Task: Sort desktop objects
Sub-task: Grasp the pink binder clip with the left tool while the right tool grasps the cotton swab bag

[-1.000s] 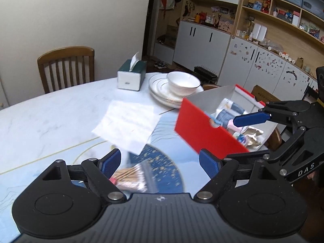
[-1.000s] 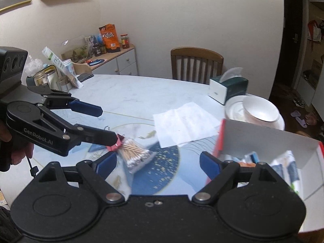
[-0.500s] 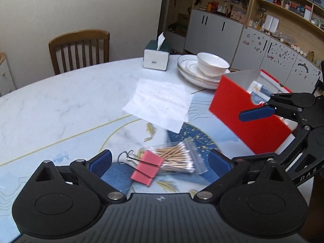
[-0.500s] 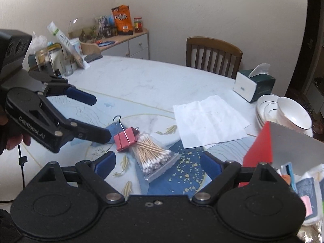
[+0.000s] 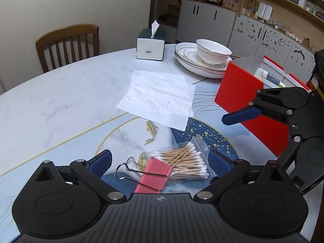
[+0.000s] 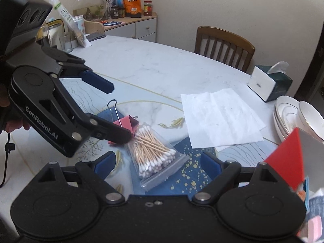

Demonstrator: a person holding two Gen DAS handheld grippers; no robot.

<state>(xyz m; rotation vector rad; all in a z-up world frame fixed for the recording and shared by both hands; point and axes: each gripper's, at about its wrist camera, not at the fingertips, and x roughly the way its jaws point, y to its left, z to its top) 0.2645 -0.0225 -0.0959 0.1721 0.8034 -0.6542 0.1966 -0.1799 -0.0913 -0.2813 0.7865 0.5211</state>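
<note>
Cotton swabs with wooden sticks, sealed in a clear zip bag (image 5: 182, 163) (image 6: 155, 154), lie on the marble-patterned bench (image 5: 60, 101) with a pink metal binder clip (image 5: 155, 177) (image 6: 126, 126) clamped on one end. Left gripper (image 5: 160, 160) (image 6: 117, 111) has just been opening, and its blue-padded fingers (image 5: 101, 161) now stand wide on either side of the clip and bag, the pads not pressing on them. Right gripper (image 6: 155, 166) also has its fingers spread apart, empty, near the bag's other end, beside a red cardboard box (image 5: 249, 103) (image 6: 289, 160) holding sorted items.
</note>
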